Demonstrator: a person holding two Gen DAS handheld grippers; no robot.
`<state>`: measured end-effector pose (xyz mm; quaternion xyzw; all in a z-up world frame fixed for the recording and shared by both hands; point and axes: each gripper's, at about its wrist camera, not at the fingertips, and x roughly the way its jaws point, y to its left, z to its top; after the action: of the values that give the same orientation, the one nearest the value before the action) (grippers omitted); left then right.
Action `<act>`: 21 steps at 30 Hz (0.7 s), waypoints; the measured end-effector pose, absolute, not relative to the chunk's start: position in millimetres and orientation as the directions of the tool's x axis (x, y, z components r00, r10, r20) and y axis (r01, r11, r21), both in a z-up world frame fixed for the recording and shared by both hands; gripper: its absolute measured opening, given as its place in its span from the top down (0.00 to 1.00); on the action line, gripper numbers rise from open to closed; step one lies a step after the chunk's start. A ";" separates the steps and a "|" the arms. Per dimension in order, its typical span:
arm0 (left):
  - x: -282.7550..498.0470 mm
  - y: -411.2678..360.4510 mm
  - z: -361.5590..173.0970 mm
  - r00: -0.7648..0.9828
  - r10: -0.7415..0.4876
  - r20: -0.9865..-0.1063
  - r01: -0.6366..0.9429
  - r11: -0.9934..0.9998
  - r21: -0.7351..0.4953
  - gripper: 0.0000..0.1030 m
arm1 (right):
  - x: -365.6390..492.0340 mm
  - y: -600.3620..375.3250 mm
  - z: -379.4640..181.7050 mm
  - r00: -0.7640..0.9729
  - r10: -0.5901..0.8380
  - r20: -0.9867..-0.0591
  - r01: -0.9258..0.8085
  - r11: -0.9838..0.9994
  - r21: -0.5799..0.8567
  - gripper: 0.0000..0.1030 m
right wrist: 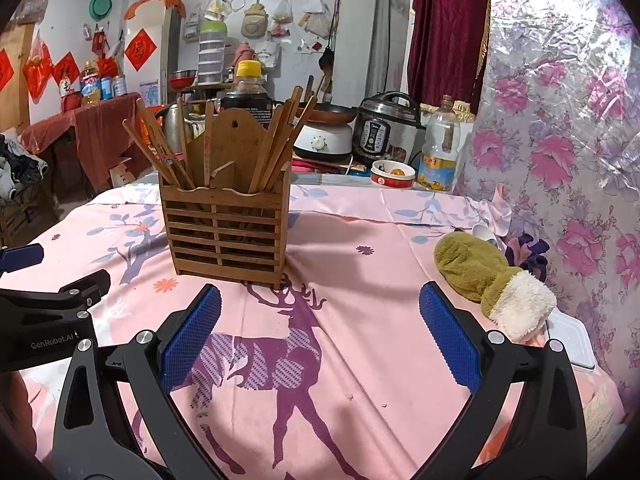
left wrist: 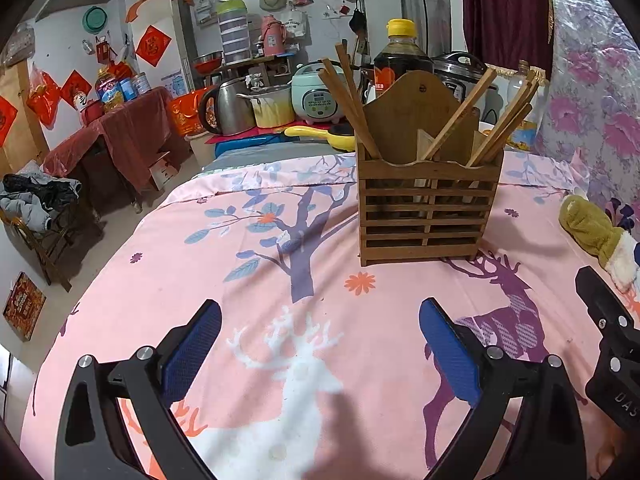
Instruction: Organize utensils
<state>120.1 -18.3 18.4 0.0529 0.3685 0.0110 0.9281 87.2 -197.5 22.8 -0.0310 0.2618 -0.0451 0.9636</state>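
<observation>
Left wrist view: left gripper (left wrist: 320,344) spread wide, nothing held, poised over pink printed cloth (left wrist: 248,264). Right wrist view: right gripper (right wrist: 320,330) likewise wide open and empty. Slatted wooden holder (right wrist: 224,228) standing upright on cloth ahead of both grippers, well apart from either. Chopsticks (right wrist: 276,144) leaning in its compartments, fanned out left and right of tall backboard; exact count per compartment not discernible. Green mitten (right wrist: 480,276) lying to right of holder, apart from it. Judged: chopsticks light, stiff, smooth, liable to slip or pivot between pads; best pinched on exposed upper shaft, clear of neighbours. Holder light, liable to tip if sticks dragged sideways.
</observation>
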 end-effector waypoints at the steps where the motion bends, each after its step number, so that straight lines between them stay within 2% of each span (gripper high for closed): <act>1: 119.9 -18.7 18.5 0.729 0.059 -0.682 0.019 0.994 0.107 0.06 | 87.5 -197.7 22.8 0.859 -0.104 -0.502 0.072 0.994 -0.084 0.07; 21: 117.4 -21.2 20.2 0.736 0.056 -0.675 0.026 0.994 0.111 0.06 | 87.1 -195.8 22.1 0.858 -0.102 -0.503 0.070 0.994 -0.083 0.07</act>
<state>117.4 -21.2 20.2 0.0563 0.3633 0.0081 0.9300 87.1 -195.8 22.1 -0.0307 0.2624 -0.0447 0.9634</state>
